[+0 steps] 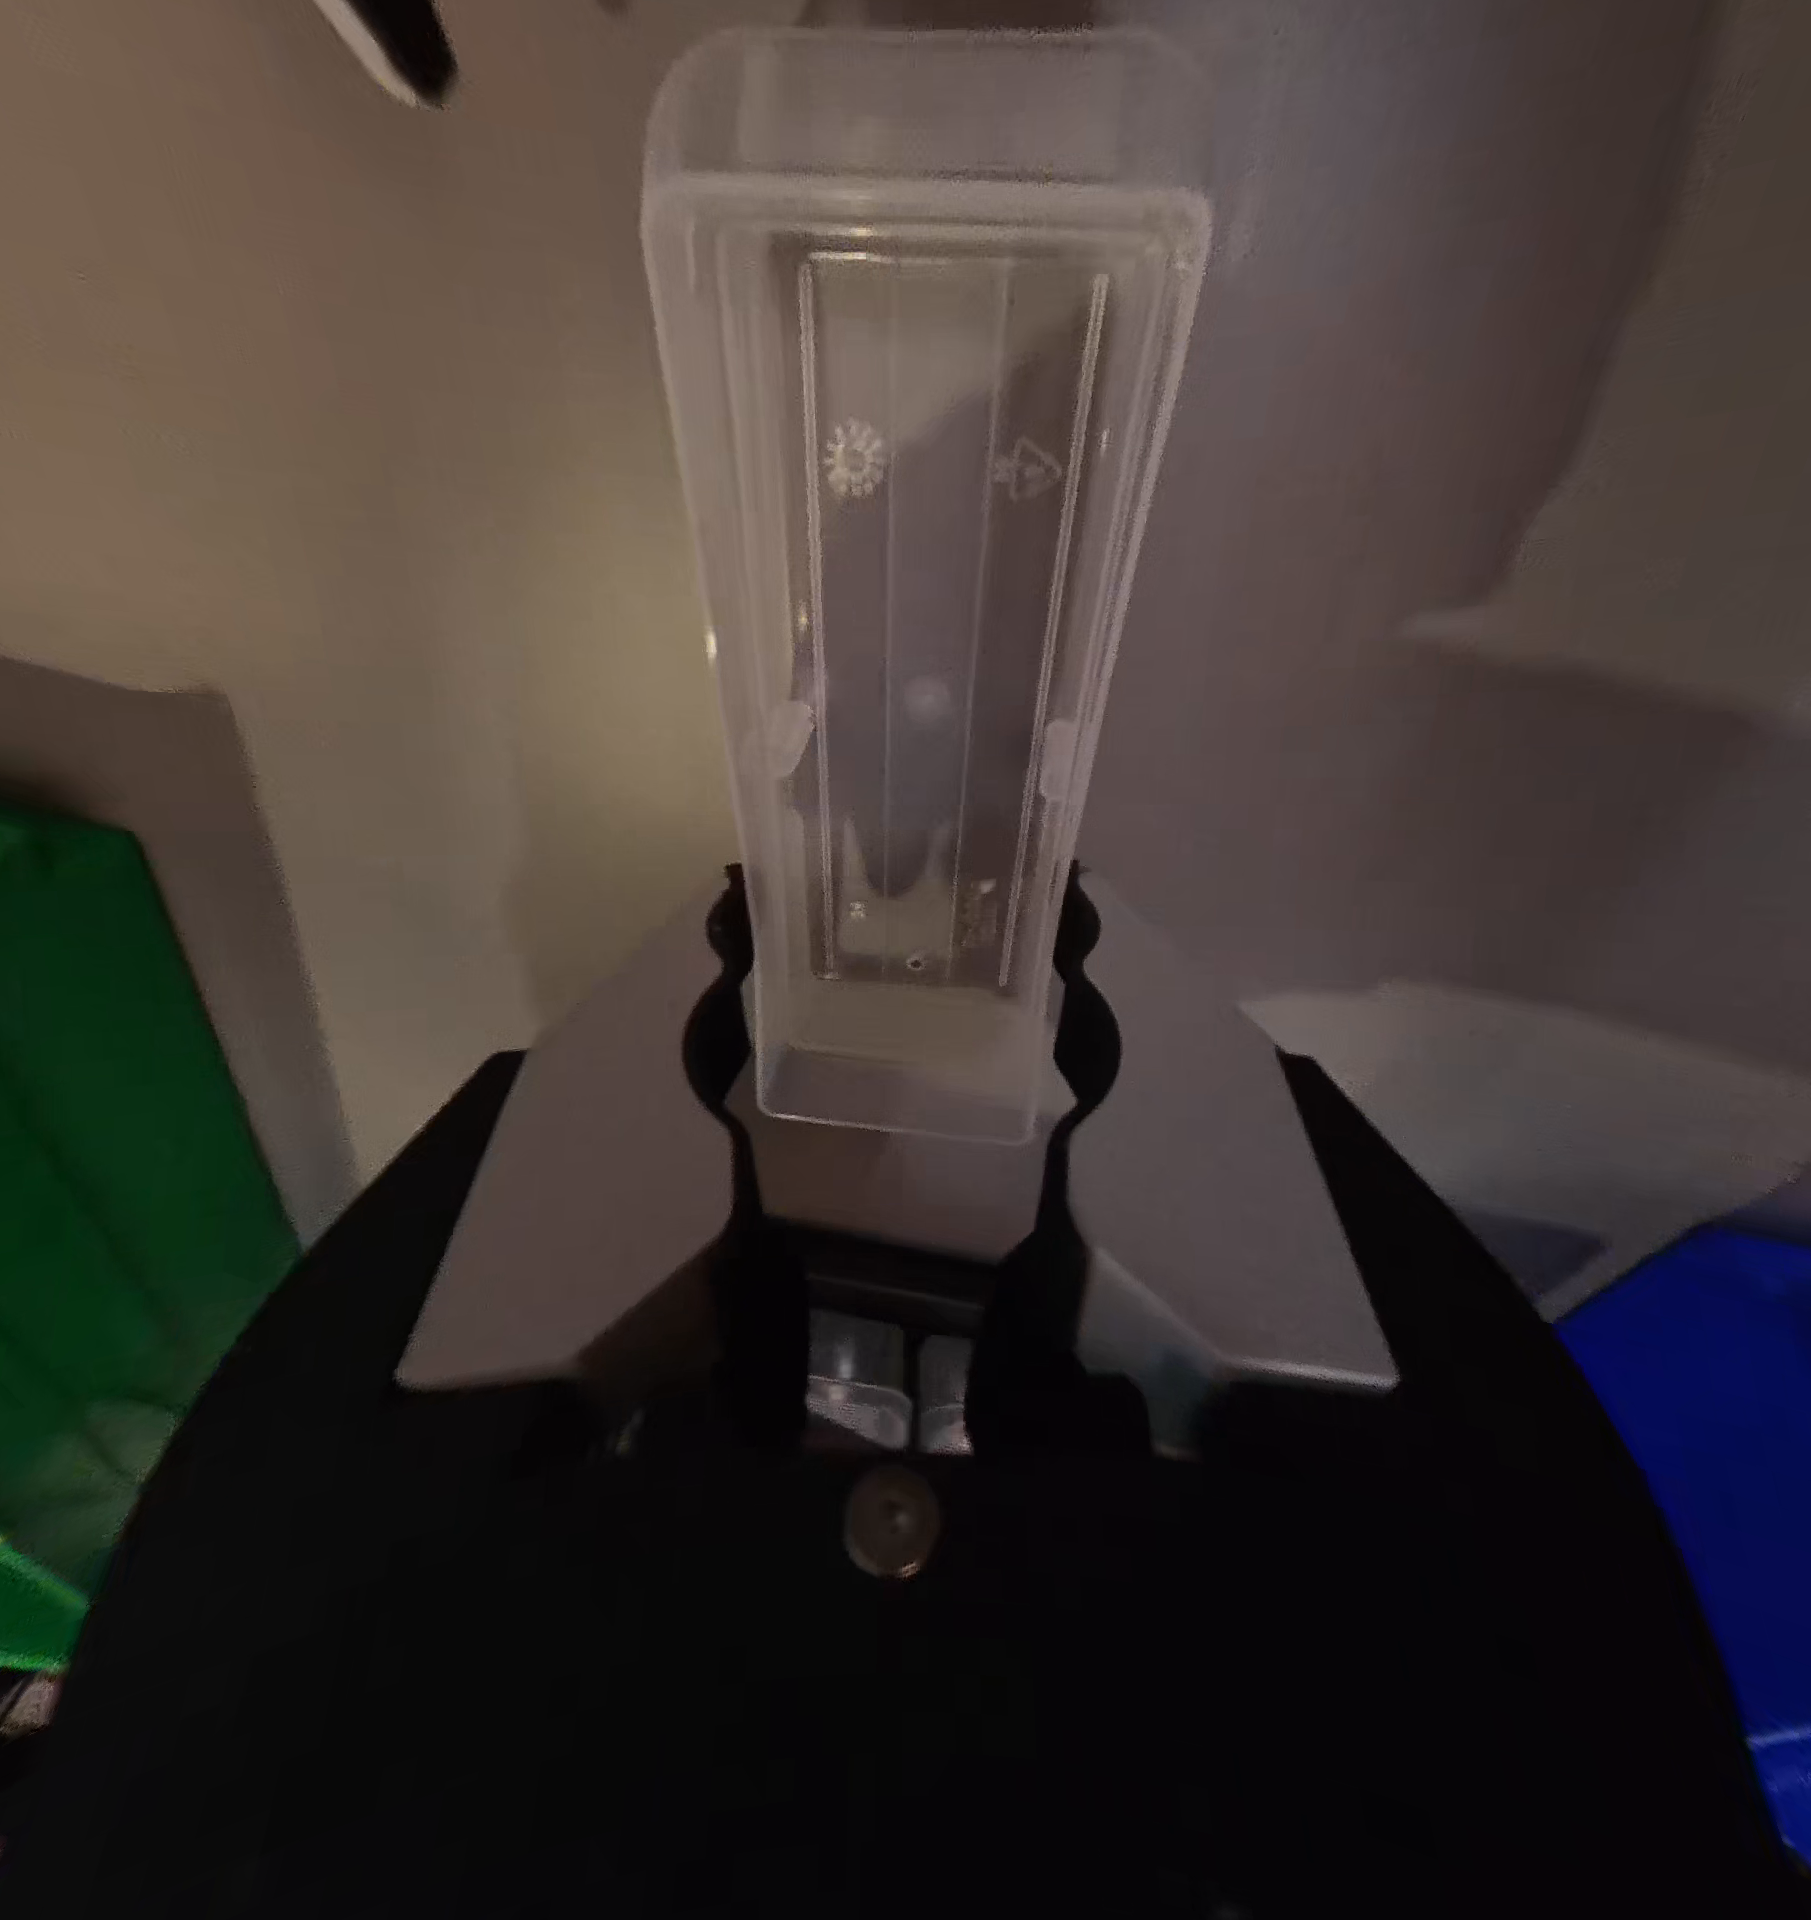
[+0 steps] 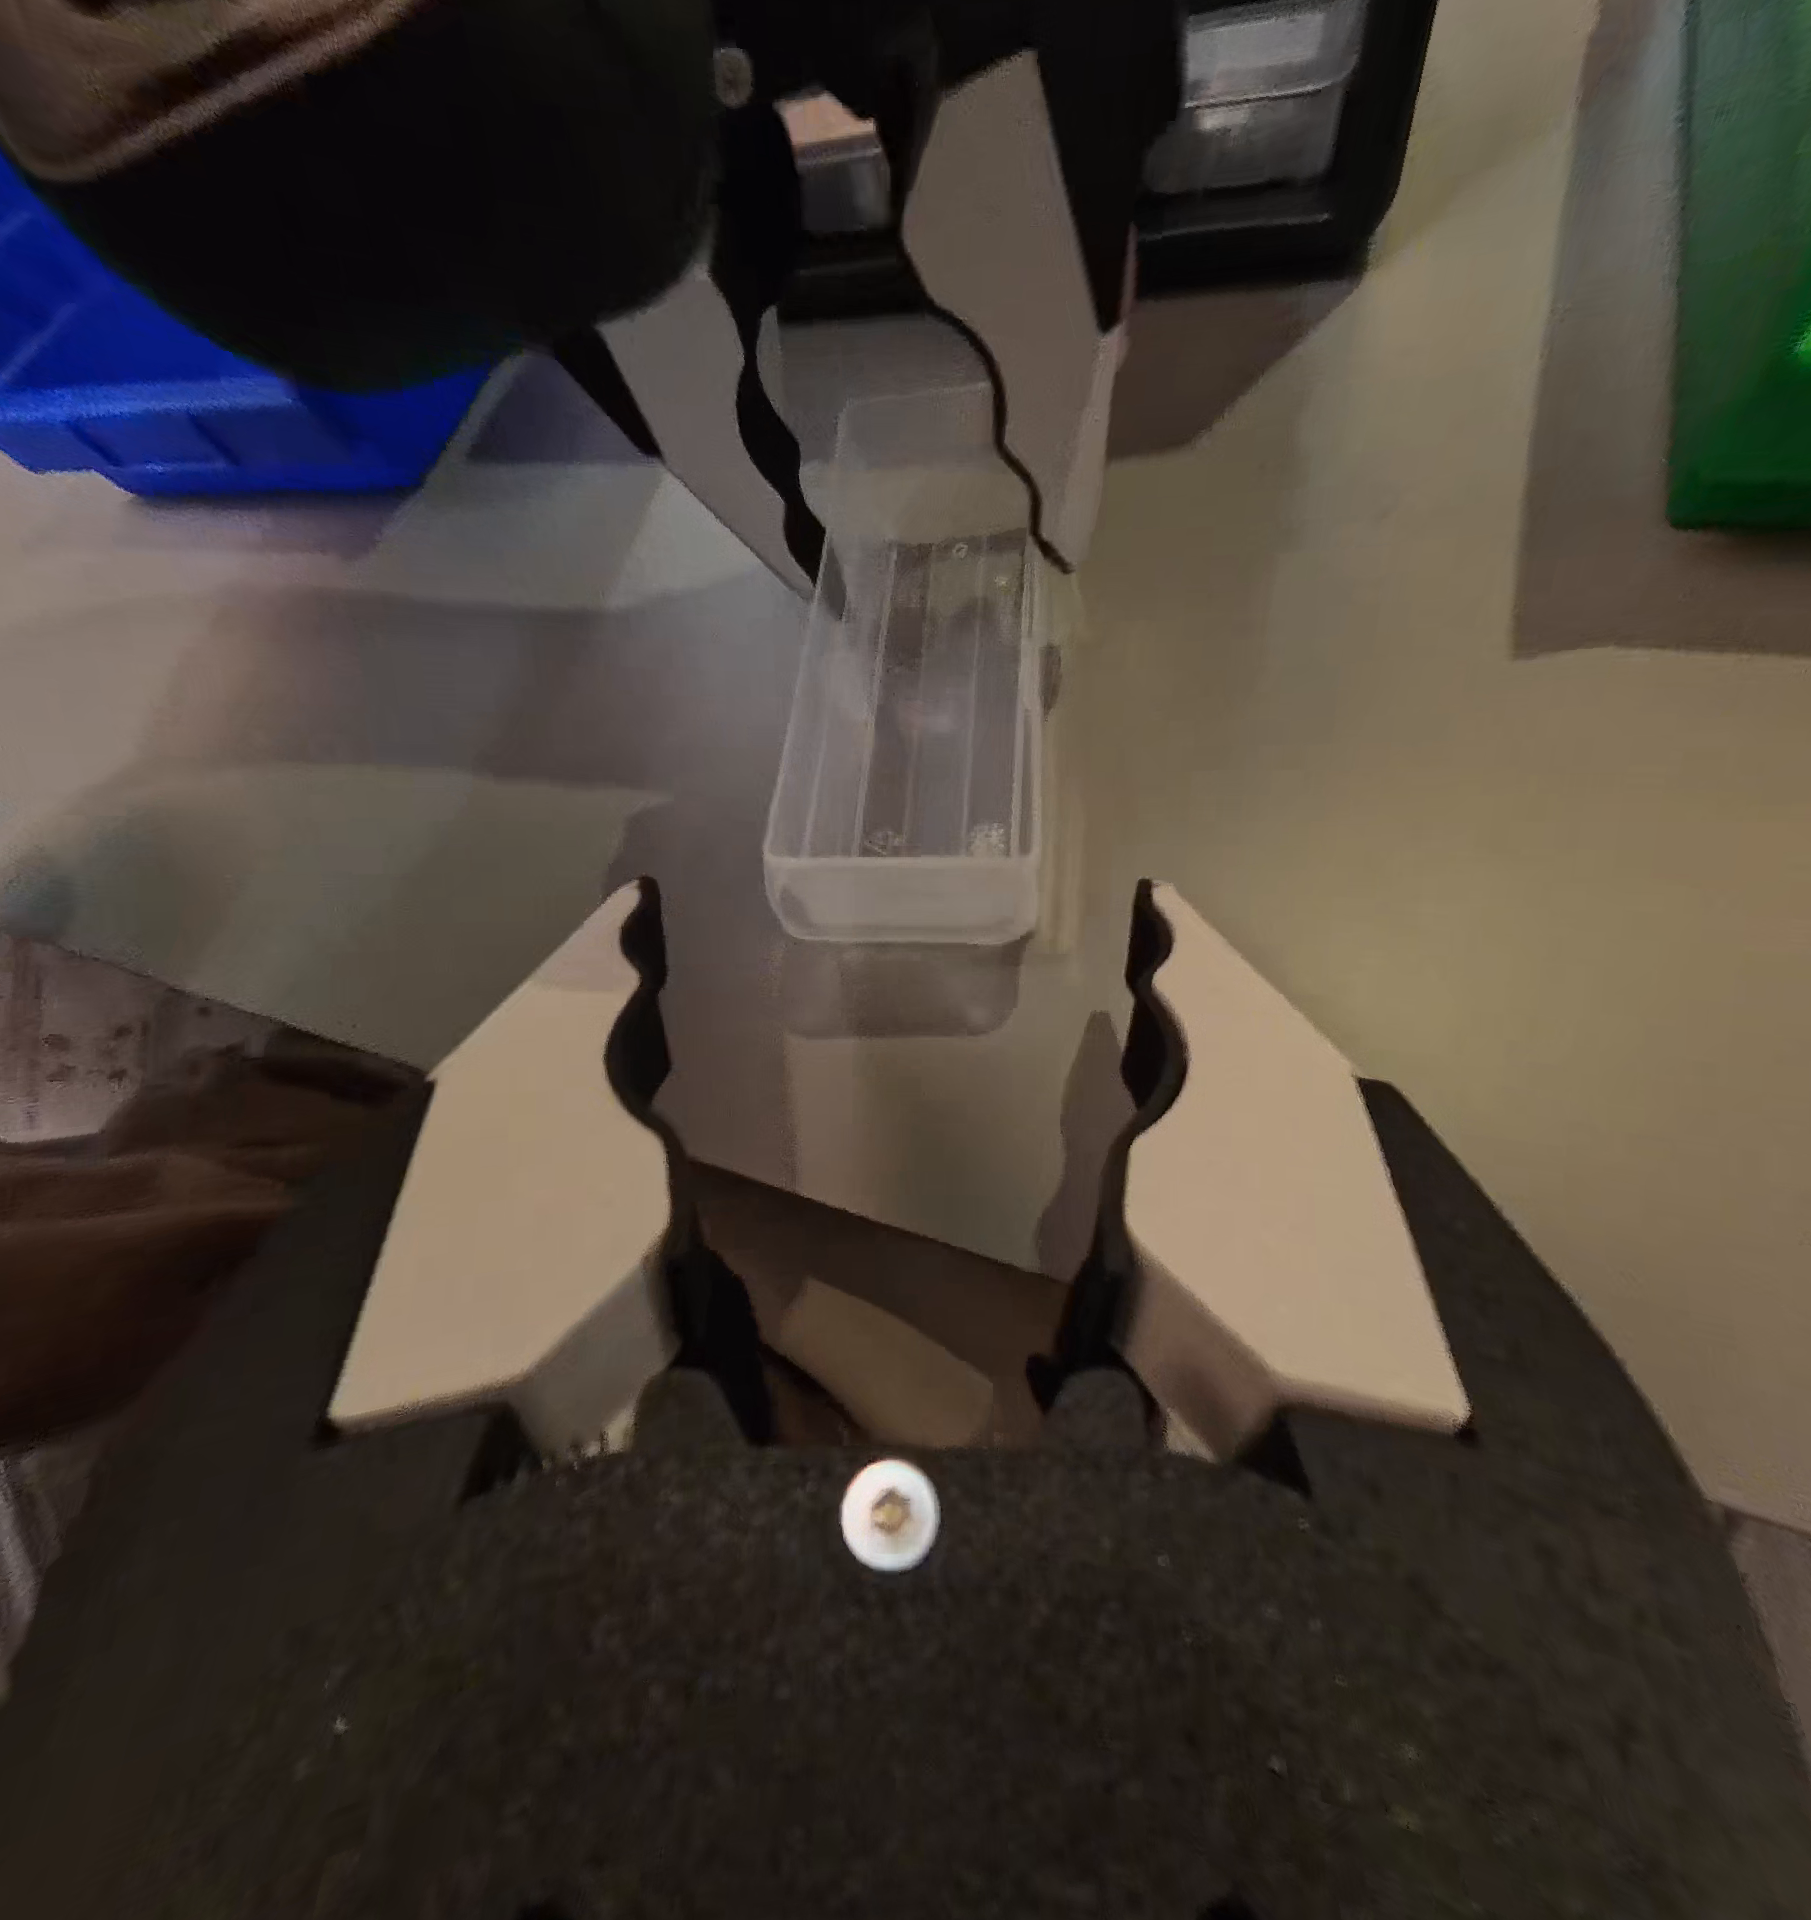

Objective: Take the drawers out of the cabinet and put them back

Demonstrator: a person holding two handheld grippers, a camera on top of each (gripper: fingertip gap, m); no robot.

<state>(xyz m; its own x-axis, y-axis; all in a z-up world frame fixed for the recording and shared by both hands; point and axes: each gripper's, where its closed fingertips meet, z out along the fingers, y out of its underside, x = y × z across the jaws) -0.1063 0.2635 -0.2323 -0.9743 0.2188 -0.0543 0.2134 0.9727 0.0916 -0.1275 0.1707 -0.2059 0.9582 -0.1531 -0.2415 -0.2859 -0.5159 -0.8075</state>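
1. My left hand-held gripper (image 1: 899, 997) is clamped on one end of a clear plastic drawer (image 1: 927, 582), black wavy fingers (image 1: 719, 997) pressing its two long sides.
2. The drawer sticks straight out ahead of the gripper, open side up, and I see nothing in it, only moulded marks on its see-through floor.
3. From my right side, that drawer (image 2: 911, 748) hangs above the pale counter (image 2: 1400, 883), its free end pointing at my right hand-held gripper (image 2: 896, 935).
4. My right gripper is spread wide and grips nothing; the drawer's end sits just ahead of its fingertips, apart from them.
5. Behind the left gripper (image 2: 922, 520) stands the dark cabinet (image 2: 1285, 135), clear drawer fronts showing in it.
6. A blue bin (image 2: 153, 405) sits on one side, a green bin (image 2: 1774, 312) on the other; their contents are out of sight.
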